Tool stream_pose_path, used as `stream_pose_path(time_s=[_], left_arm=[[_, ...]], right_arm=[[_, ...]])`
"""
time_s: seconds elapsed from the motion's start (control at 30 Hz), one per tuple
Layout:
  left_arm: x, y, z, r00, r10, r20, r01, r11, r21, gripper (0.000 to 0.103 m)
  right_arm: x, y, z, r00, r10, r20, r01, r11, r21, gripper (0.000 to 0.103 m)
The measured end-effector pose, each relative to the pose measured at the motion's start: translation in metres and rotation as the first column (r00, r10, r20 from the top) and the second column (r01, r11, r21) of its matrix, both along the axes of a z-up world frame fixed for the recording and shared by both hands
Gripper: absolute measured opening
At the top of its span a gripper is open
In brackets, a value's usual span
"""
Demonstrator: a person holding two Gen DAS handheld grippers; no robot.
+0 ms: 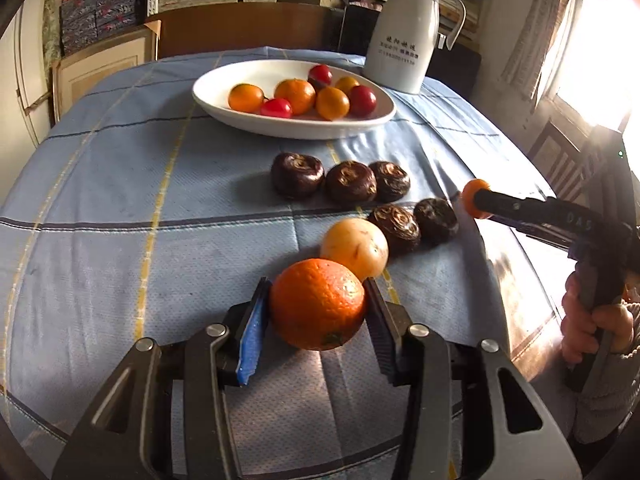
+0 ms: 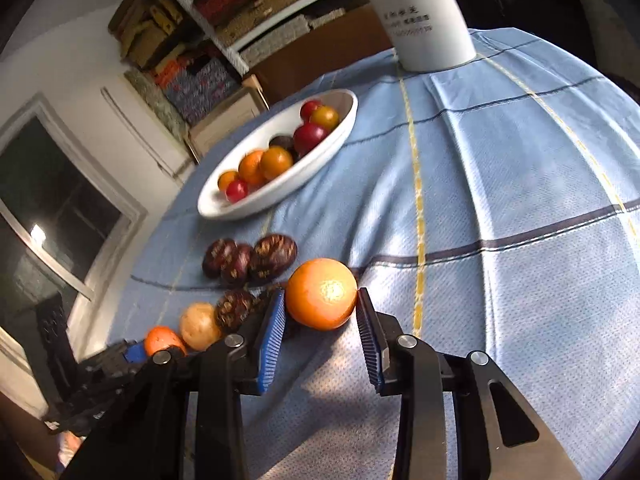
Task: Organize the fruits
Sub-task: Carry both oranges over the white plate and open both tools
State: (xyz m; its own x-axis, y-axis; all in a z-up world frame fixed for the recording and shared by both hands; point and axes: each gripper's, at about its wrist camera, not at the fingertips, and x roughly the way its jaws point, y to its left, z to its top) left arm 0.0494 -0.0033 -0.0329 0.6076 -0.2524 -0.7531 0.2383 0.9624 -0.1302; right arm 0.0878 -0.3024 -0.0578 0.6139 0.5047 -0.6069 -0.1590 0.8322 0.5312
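At the lower centre of each wrist view, your left gripper (image 1: 318, 306) clamps a large orange (image 1: 318, 304) and your right gripper (image 2: 321, 306) a smaller one (image 2: 321, 294), lifted off the worktop (image 1: 120, 200), probably bound for the bowl (image 1: 216, 84) above

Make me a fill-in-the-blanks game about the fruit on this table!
1. Each gripper holds an ______ between its fingers: the left gripper and the right gripper.
2. The small red and orange fruits lie in a white ______.
3. The number of dark brown water chestnuts lying on the tablecloth is ______.
4. The tall white thing behind the bowl is a ______.

Missing words: orange; bowl; five; jug
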Motion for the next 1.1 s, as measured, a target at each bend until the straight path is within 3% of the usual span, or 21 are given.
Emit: stream_pose_path(time_s=[0.13, 0.33, 0.6, 0.87, 0.9, 0.93, 1.0, 1.1], left_arm=[[0.006, 0.001, 0.008, 0.999, 0.018, 0.035, -0.02, 0.999, 0.043, 0.045], [0.043, 0.006, 0.031, 0.998, 0.046, 0.046, -0.048, 0.998, 0.039, 0.045], [0.115, -0.004, 0.054, 0.997, 0.061, 0.053, -0.062, 0.998, 0.011, 0.045], [0.169, -0.006, 0.035, 0.996, 0.088, 0.023, -0.087, 0.995, -0.043, 0.046], [0.172, -0.002, 0.032, 0.995, 0.094, 0.024, -0.093, 0.995, -0.042, 0.05], [0.173, 0.001, 0.032, 0.995, 0.1, 0.03, -0.099, 0.994, -0.043, 0.064], [0.171, 0.009, 0.035, 0.991, 0.127, 0.048, -0.125, 0.991, -0.053, 0.077], [0.166, 0.018, 0.041, 0.988, 0.143, 0.064, -0.137, 0.987, -0.09, 0.081]], right_arm=[[0.003, -0.009, -0.001, 1.0, -0.011, -0.011, 0.012, 0.998, 0.069, 0.036], [0.014, -0.007, 0.017, 1.0, 0.004, 0.008, -0.005, 0.994, 0.107, 0.036], [0.071, 0.029, 0.056, 0.997, 0.051, 0.052, -0.053, 0.998, 0.045, 0.036], [0.132, 0.066, 0.042, 0.997, 0.075, 0.027, -0.075, 0.997, 0.005, 0.039], [0.134, 0.067, 0.04, 0.997, 0.075, 0.028, -0.075, 0.997, 0.015, 0.041], [0.136, 0.066, 0.039, 0.997, 0.071, 0.026, -0.071, 0.997, 0.024, 0.049], [0.135, 0.059, 0.04, 0.997, 0.059, 0.041, -0.061, 0.997, 0.038, 0.051], [0.127, 0.049, 0.044, 0.997, 0.029, 0.065, -0.033, 0.997, 0.069, 0.053]])
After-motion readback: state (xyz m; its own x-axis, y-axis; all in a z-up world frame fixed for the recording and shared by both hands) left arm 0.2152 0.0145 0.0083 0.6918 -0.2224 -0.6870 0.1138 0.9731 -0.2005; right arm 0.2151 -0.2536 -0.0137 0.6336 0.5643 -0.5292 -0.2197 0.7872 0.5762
